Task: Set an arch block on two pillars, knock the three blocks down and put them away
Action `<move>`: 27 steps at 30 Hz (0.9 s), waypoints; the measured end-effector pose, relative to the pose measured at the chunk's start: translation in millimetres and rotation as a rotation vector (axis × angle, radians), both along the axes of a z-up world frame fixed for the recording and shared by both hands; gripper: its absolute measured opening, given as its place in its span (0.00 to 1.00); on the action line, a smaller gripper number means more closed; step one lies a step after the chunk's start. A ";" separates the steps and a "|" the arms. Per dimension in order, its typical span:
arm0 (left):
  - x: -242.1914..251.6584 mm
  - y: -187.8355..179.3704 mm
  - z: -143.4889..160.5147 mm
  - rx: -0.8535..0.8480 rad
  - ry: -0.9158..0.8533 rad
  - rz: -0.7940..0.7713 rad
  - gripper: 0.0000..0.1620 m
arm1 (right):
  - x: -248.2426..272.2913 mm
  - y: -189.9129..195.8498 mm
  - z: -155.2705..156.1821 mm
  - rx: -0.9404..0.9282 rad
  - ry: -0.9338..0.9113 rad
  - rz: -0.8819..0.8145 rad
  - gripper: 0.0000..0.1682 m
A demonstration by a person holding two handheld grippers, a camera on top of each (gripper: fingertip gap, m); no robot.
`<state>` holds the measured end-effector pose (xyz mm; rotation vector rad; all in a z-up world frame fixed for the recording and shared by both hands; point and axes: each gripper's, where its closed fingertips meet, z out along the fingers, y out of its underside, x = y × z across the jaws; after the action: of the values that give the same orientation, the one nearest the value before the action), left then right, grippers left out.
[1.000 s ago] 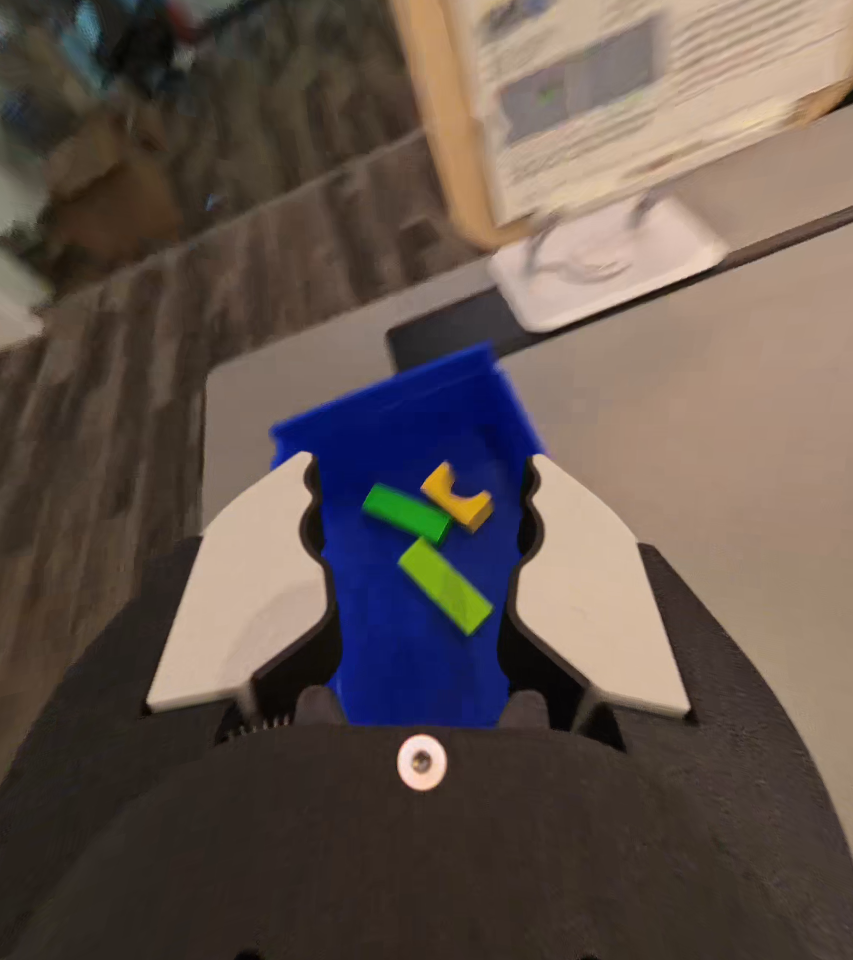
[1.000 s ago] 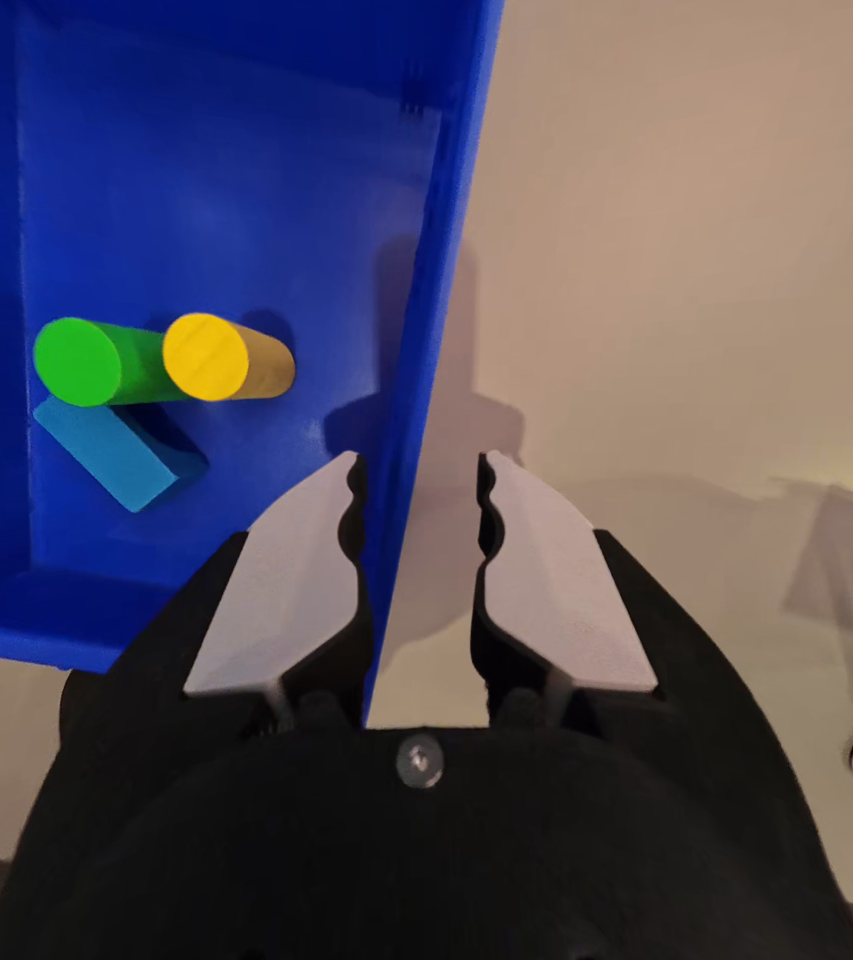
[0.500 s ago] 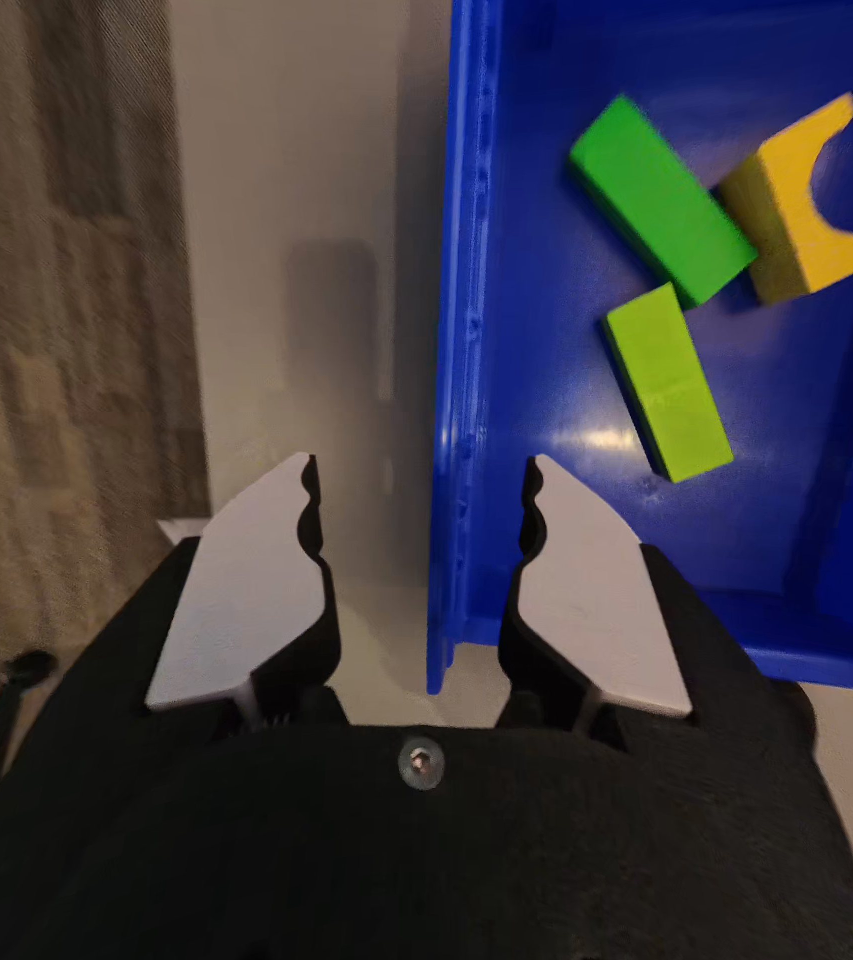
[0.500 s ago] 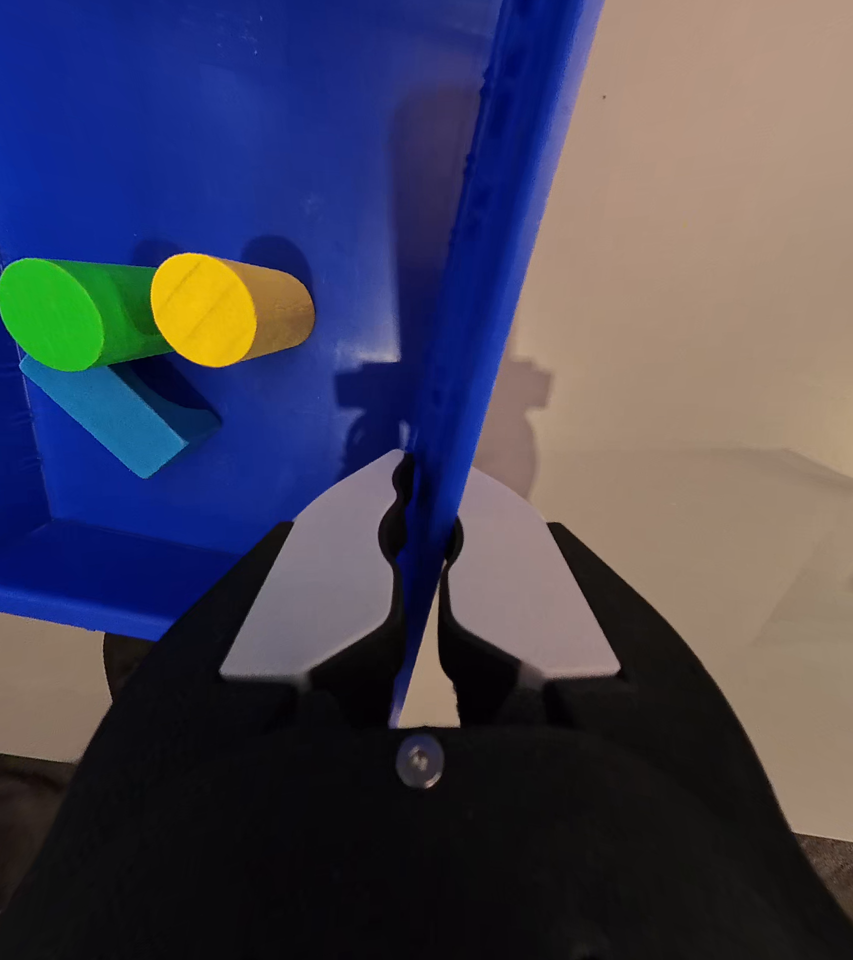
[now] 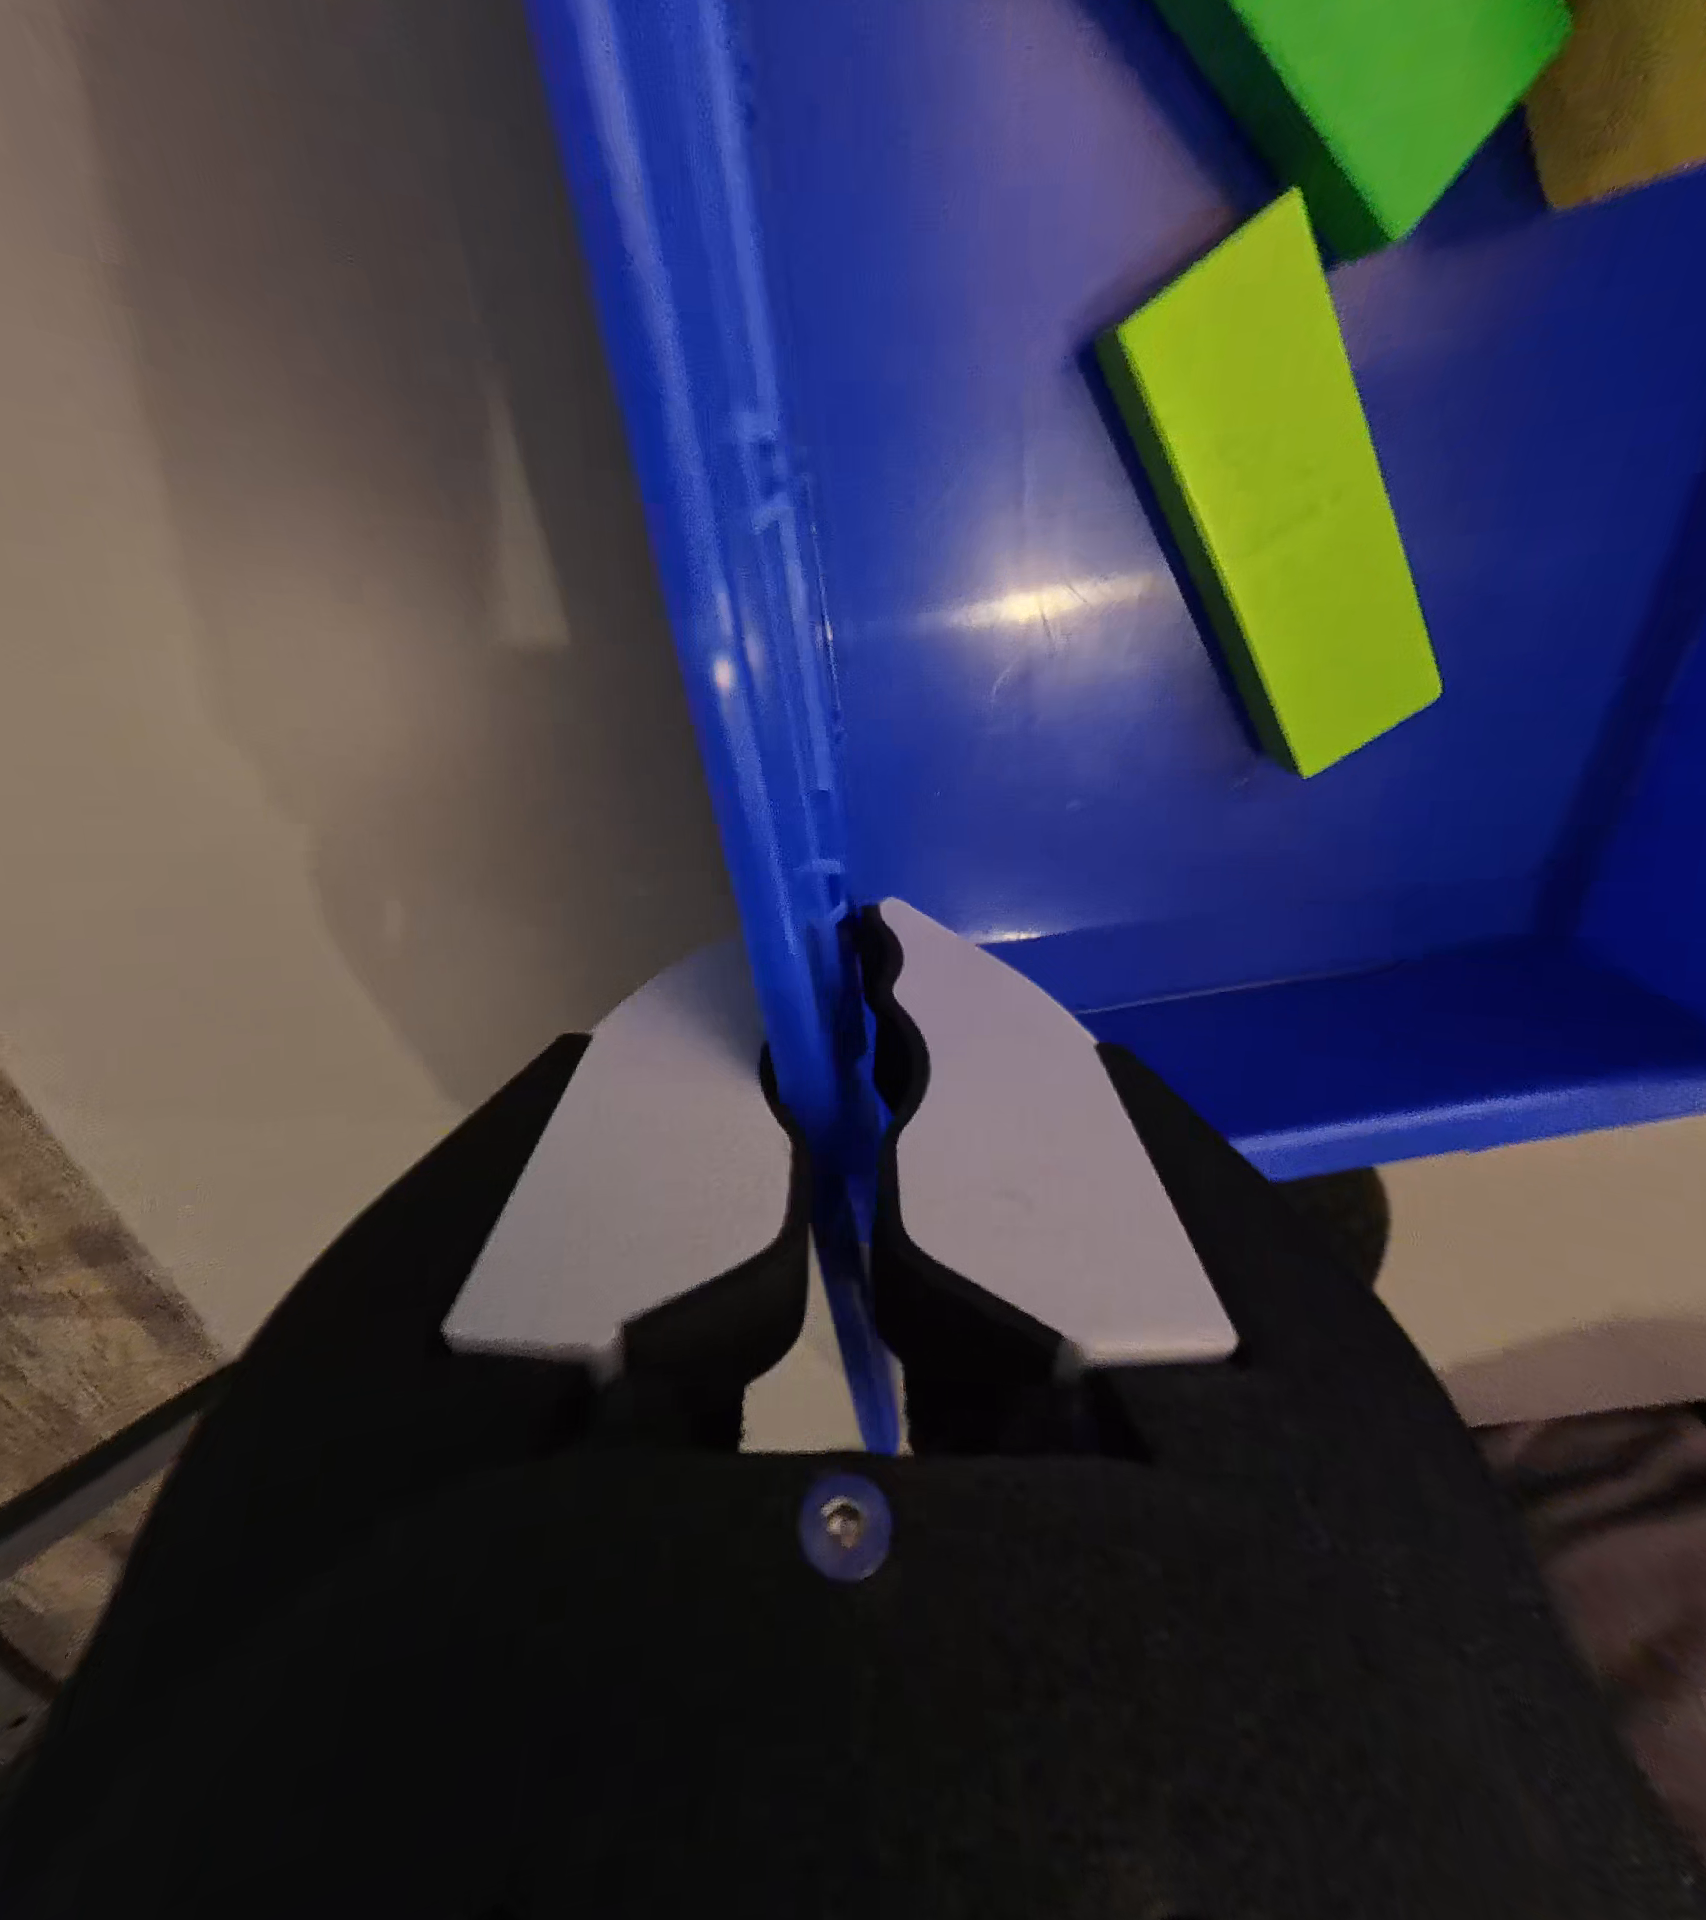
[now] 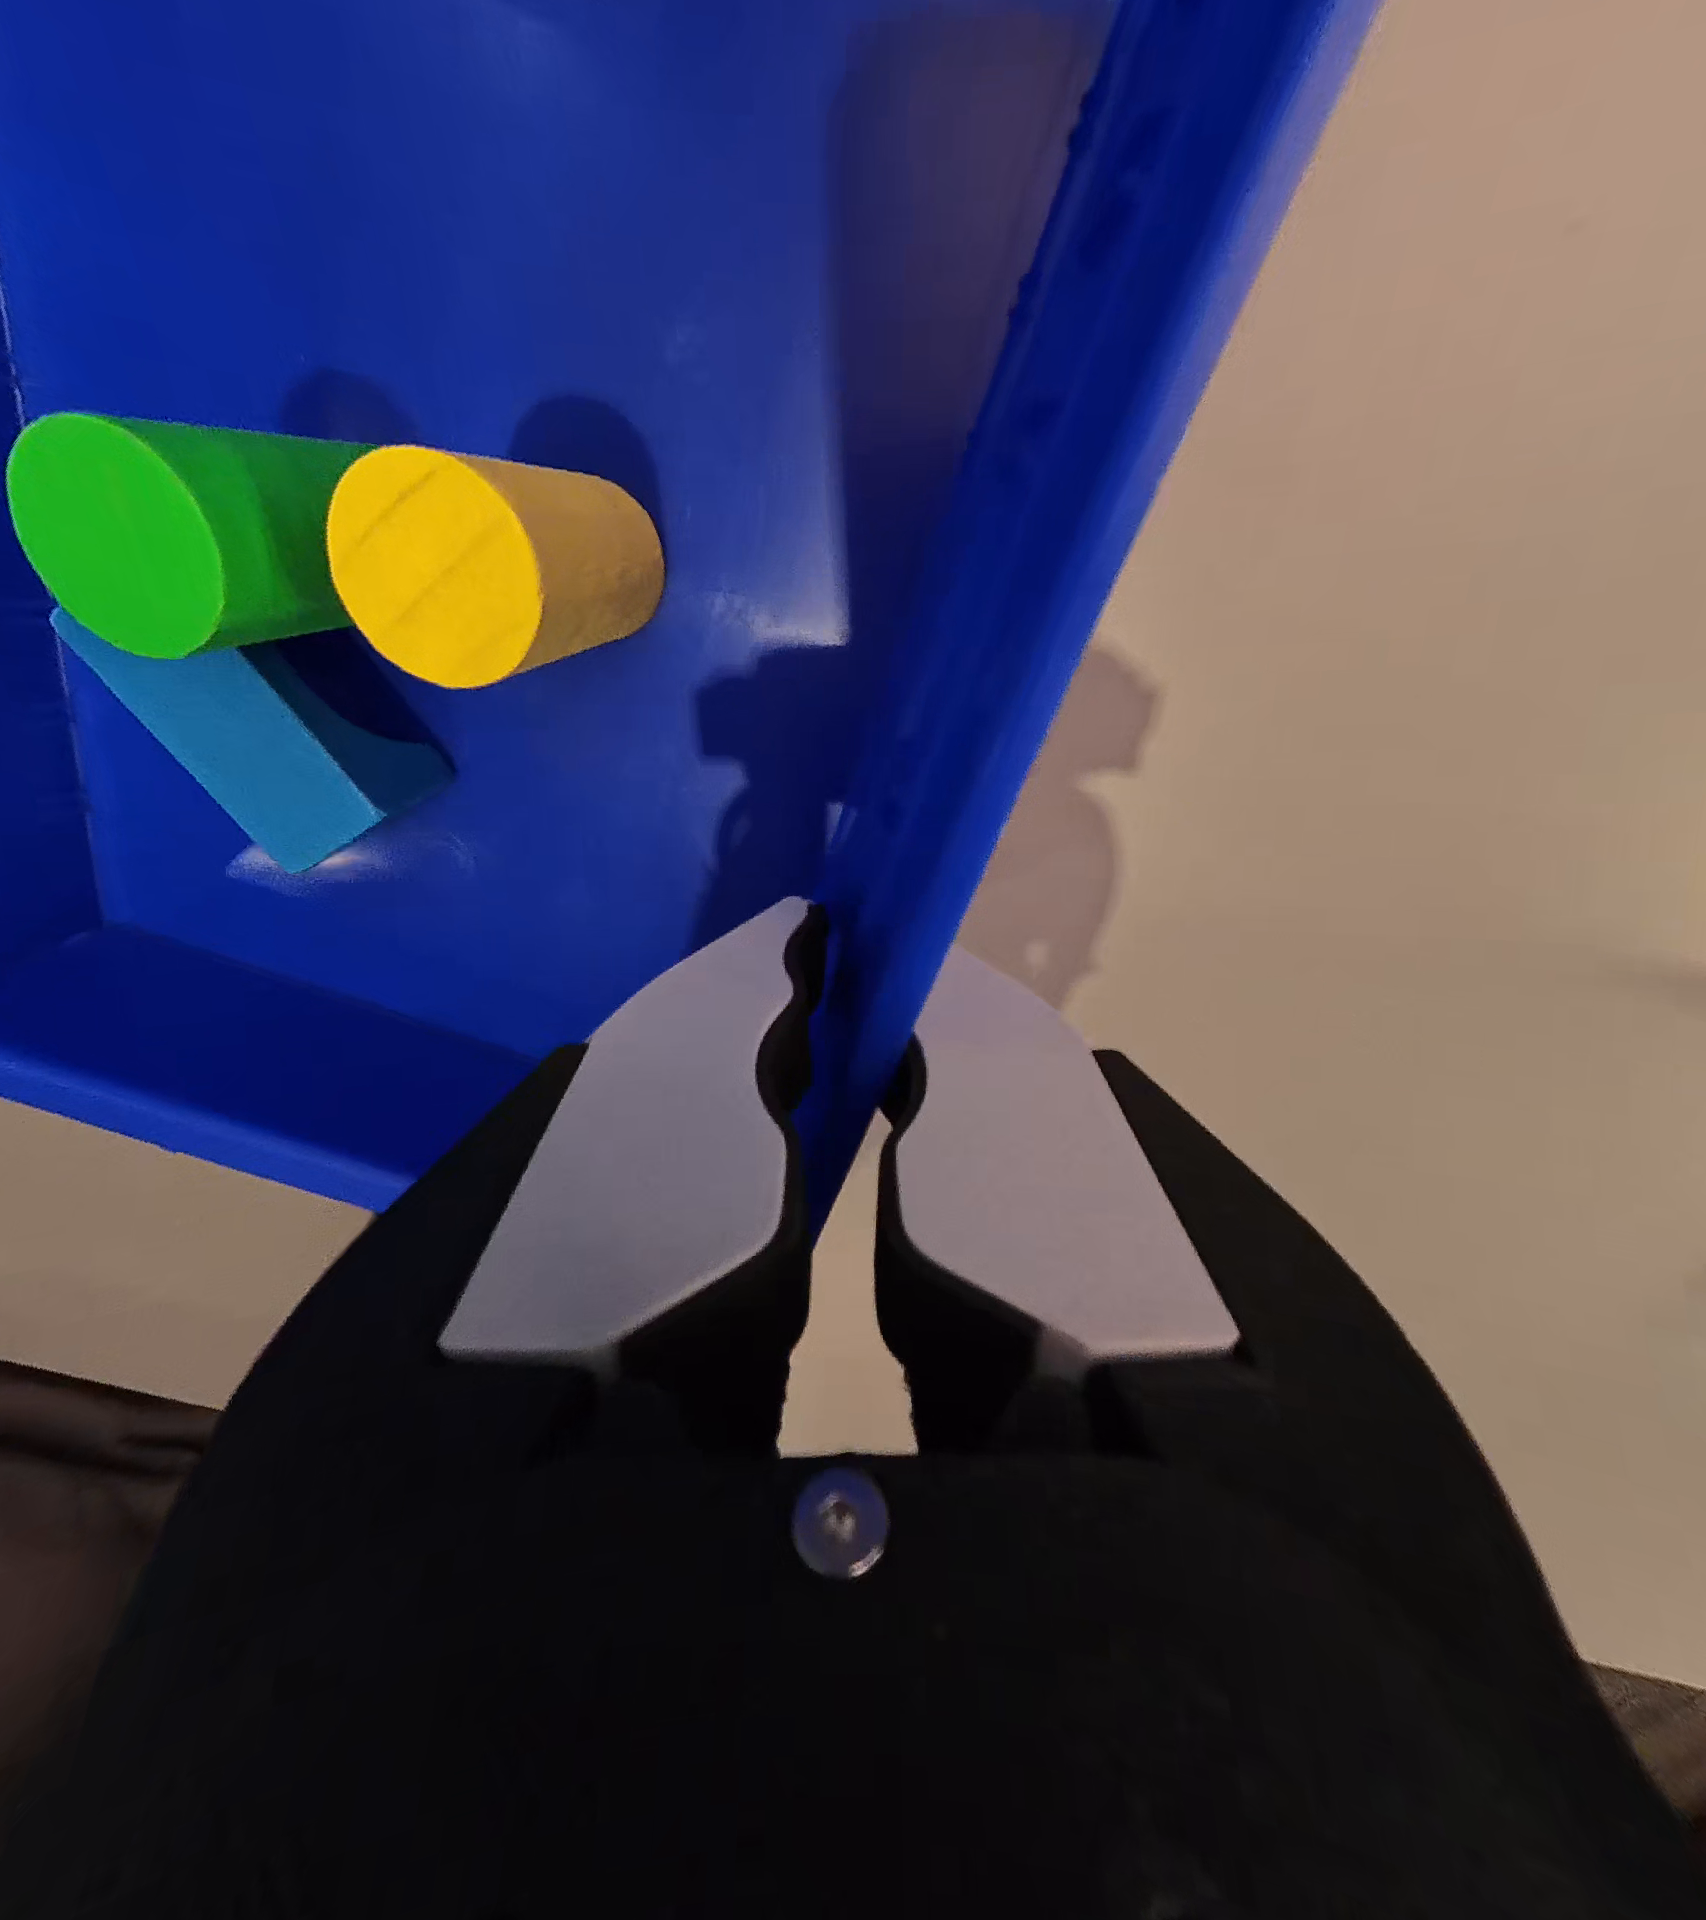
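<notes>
Table (image 5: pixel 205 520): a pale, matt surface carries the whole arrangement; wood-patterned flooring shows at the lower left of the left wrist view.

Blue bin (image 5: pixel 1036 520): a rigid plastic container with upright walls rests on or just above the table; which cannot be told. Both grippers grasp it. The left gripper (image 5: pixel 844 1049) is clenched on the bin's left wall near the near corner, one finger outside and one inside. The right gripper (image 6: pixel 849 1039) is clenched in like manner on a blue wall at the right side of its own view. Whether the two views show one divided bin or two separate bins cannot be established.

Contents, left wrist view: a dark green rectangular block (image 5: pixel 1368 94) lies across the upper part of the floor, touching a yellow block (image 5: pixel 1659 104) that is cut off at the frame edge. A lime green rectangular block (image 5: pixel 1264 488) lies flat just below them.

Contents, right wrist view: a green cylinder (image 6: pixel 163 530) and a yellow cylinder (image 6: pixel 485 571) lie side by side, overlapping in view. A light blue arch block (image 6: pixel 236 748) lies on its side beneath the green cylinder, touching it.

Assessment: no arch stands on pillars anywhere in view, and all visible blocks lie loose inside the container. In my judgement the task is either at its start, with building, knocking down and storing all outstanding, or at its end, with only the bin left to be handled. The frames do not settle which.
</notes>
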<state>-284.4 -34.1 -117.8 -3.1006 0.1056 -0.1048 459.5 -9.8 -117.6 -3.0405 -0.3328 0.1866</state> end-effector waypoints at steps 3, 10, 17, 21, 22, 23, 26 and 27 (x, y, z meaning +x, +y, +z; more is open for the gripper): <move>45.2 14.5 -1.5 0.009 0.002 -0.107 0.06 | -33.7 1.9 0.0 -0.030 0.027 -0.002 0.05; 124.1 30.7 -4.0 0.046 0.118 -0.297 0.18 | -102.6 6.6 -7.0 -0.023 0.016 0.076 0.08; 164.5 13.1 -4.4 0.005 0.131 -0.431 0.27 | -154.7 -0.9 -9.9 -0.010 0.059 0.174 0.12; 171.0 -7.6 -3.2 -0.059 0.062 -0.486 0.25 | -164.0 -10.1 -12.5 -0.045 0.091 0.183 0.14; 171.1 -13.1 -2.7 -0.079 0.050 -0.488 0.23 | -165.0 -12.4 -13.4 -0.063 0.111 0.183 0.15; 172.1 -18.2 -2.2 -0.099 0.037 -0.494 0.22 | -166.6 -13.5 -14.2 -0.073 0.137 0.179 0.15; 182.4 -25.6 -0.9 -0.108 -0.019 -0.564 0.27 | -170.0 -10.8 -14.7 -0.110 0.210 0.125 0.16; 183.5 -25.6 -0.7 -0.104 -0.023 -0.578 0.29 | -169.9 -6.4 -16.1 -0.127 0.211 0.096 0.16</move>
<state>-101.0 -59.7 -118.5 -3.0579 1.0175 -0.1636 289.6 -16.2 -133.7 -3.0900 -0.4675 0.5495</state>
